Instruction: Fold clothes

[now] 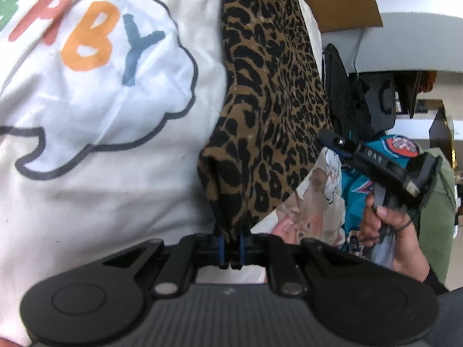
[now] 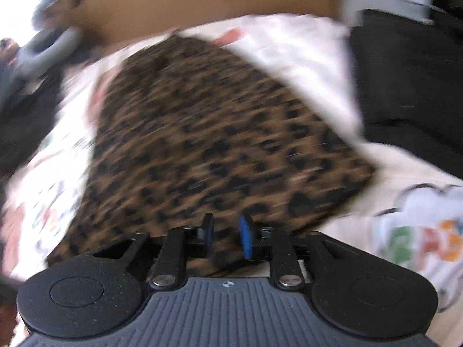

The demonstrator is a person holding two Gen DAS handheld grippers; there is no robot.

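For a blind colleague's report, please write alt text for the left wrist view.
The left gripper is shut on a corner of a leopard-print garment that lies over a white sheet printed "BABY". At right, a hand holds the right gripper above colourful printed clothes.

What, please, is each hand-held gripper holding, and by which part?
The left hand-held gripper is shut on a bunched corner of the leopard cloth. The right hand-held gripper is open over it, holding nothing.
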